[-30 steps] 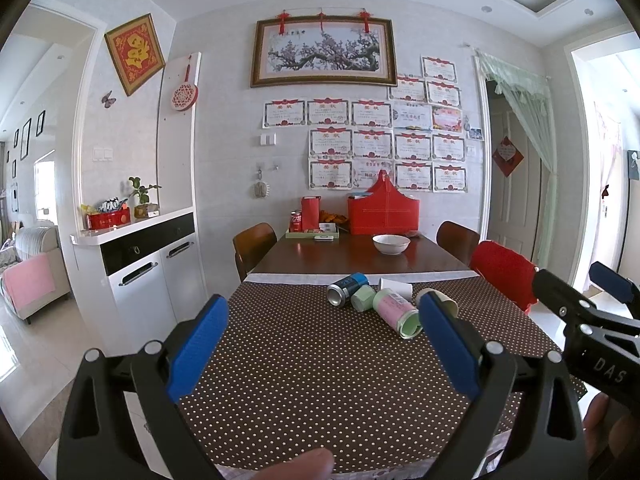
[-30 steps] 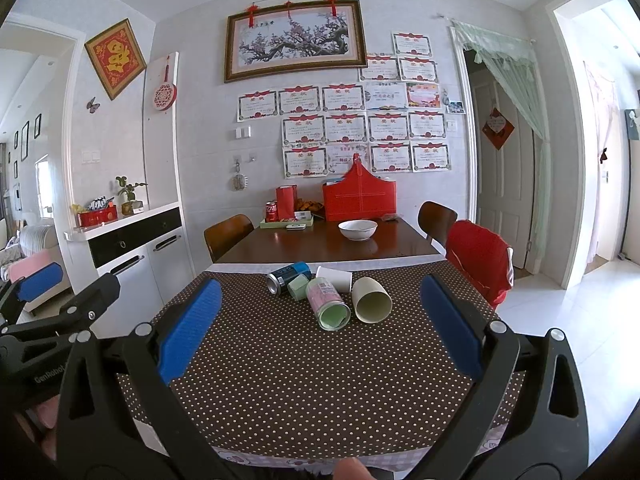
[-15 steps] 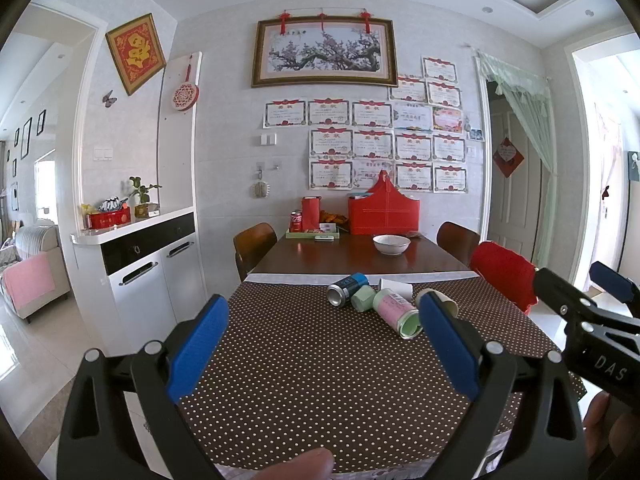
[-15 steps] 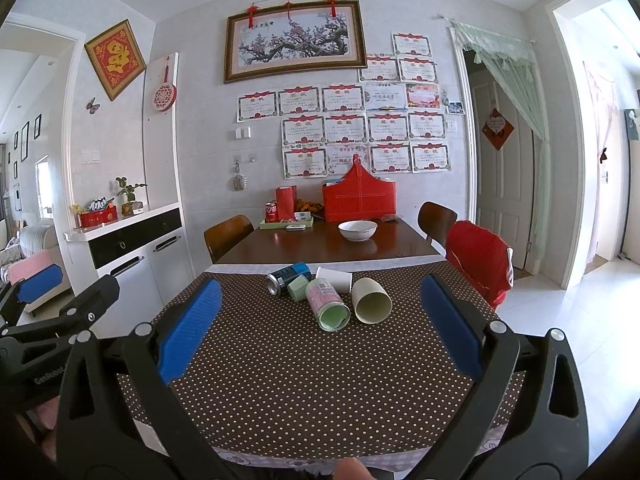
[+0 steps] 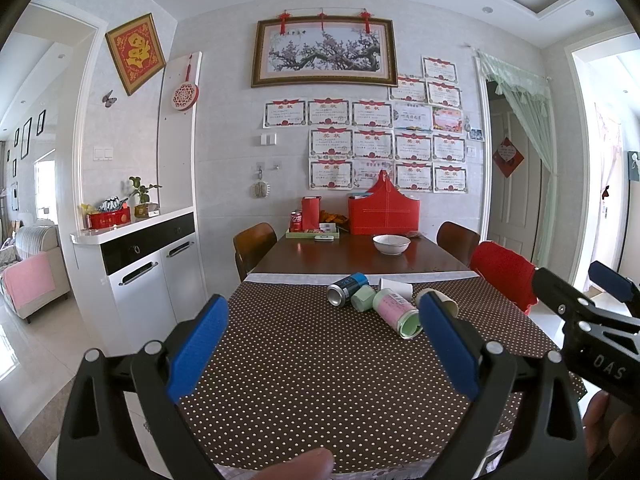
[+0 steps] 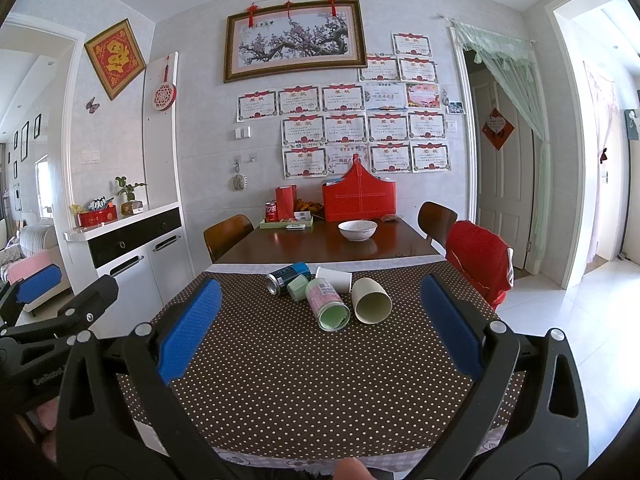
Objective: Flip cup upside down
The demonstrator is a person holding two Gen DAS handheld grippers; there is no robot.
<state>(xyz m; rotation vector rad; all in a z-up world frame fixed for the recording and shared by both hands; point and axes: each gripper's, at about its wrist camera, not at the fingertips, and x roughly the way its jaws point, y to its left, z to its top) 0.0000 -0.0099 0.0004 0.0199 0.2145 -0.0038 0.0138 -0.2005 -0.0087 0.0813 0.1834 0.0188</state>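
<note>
Five containers lay on their sides in a cluster toward the far middle of the dotted brown tablecloth (image 6: pixel 304 376). Farthest left was a blue drink can (image 6: pixel 287 276), its open end facing near-left. Just beside it lay a small pale green cup (image 6: pixel 298 287), then a white paper cup (image 6: pixel 335 279) behind. A pink-labelled cup with a green inside (image 6: pixel 327 305) pointed its mouth toward the near edge. Touching or just beside its right flank lay the beige cup (image 6: pixel 372 300), mouth also turned toward the near side.

Left gripper (image 5: pixel 324 350) was held above the near edge of the cloth, jaws spread wide, nothing between the blue pads (image 5: pixel 198 350). Right gripper (image 6: pixel 318 330) sat likewise, wide apart and holding nothing, well short of the cups. Each tool appeared at the edge of the other's view: the right one at far right of the left camera, the left one at far left of the right camera.

Beyond the cloth the bare wooden table (image 6: pixel 320 246) carried a white bowl (image 6: pixel 357 230), a red box (image 6: pixel 359 196), and a tray with a red soda can (image 6: pixel 271 212). A red-covered chair (image 6: pixel 478 260) stood at the right side, and a white sideboard (image 6: pixel 132 244) at the left wall. Framed painting (image 6: pixel 295 40) and rows of certificates hung on the far wall.
</note>
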